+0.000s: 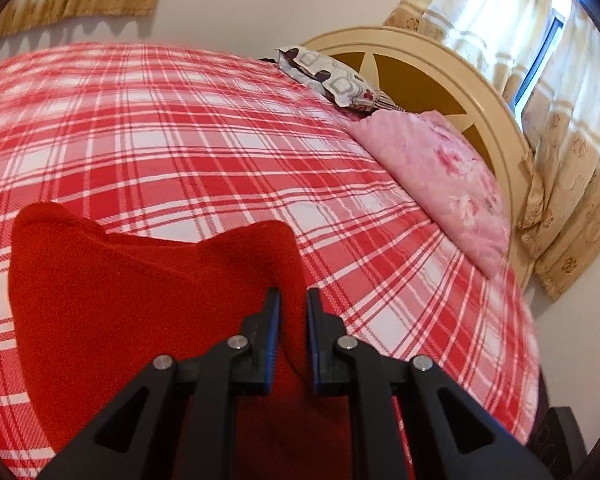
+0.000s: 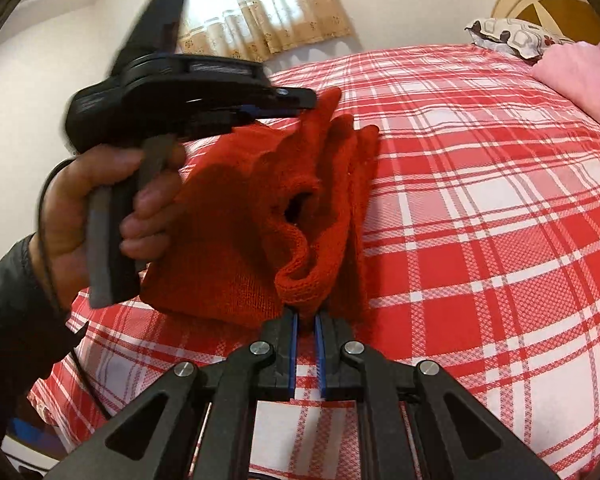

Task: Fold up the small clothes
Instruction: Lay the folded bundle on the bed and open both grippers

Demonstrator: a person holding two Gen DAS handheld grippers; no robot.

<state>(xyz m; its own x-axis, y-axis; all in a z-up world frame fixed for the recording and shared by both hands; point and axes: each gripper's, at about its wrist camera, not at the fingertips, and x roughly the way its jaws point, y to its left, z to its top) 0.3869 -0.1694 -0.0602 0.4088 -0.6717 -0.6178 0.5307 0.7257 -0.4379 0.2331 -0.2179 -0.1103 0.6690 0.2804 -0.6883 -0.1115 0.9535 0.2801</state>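
Observation:
A small red knitted garment (image 2: 236,224) hangs bunched between my two grippers above the red-and-white checked bedspread (image 2: 480,208). My right gripper (image 2: 306,316) is shut on a rolled knit edge of it at the bottom of the right wrist view. In that same view a hand holds my left gripper (image 2: 300,100), which pinches the cloth's far upper edge. In the left wrist view the left gripper (image 1: 294,300) has the red garment (image 1: 140,280) gripped between its blue pads, and the cloth spreads out to the left over the bedspread (image 1: 180,128).
A pink floral pillow (image 1: 440,184) and a grey patterned pillow (image 1: 332,76) lie against the cream round headboard (image 1: 460,92). Beige curtains (image 1: 560,120) hang by the window beside the bed. A dark sleeve (image 2: 8,320) and a cable show at the left.

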